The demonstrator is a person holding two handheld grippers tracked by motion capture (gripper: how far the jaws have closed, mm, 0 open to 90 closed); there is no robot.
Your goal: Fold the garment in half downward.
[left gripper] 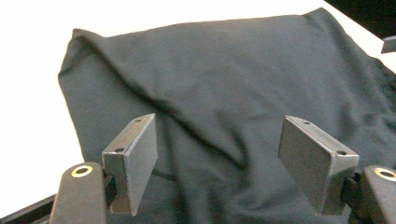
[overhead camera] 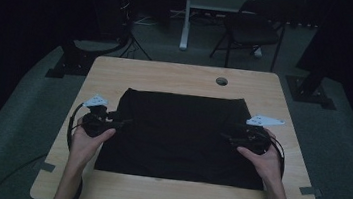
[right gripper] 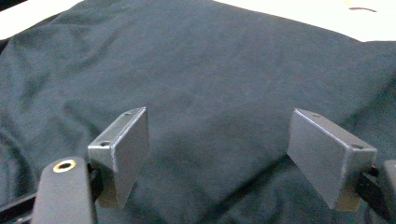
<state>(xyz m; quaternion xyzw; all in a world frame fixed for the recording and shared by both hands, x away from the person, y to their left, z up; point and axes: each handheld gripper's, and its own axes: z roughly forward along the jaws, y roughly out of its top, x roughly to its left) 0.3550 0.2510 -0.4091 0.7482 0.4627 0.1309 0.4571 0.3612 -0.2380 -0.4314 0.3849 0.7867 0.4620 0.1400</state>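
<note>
1. The left gripper (overhead camera: 120, 122) sits at the left edge of the black cloth (overhead camera: 180, 135), jaws wide apart and gripping nothing.
2. The cloth lies spread flat in the middle of the wooden table (overhead camera: 177, 77), slightly rumpled.
3. The right gripper (overhead camera: 226, 135) sits at the cloth's right edge, jaws spread, nothing between them.

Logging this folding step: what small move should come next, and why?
Probably lower both claws, left claw and right claw, onto the black garment's side edges and close: both stand open above the cloth, nothing pinched between them.
</note>
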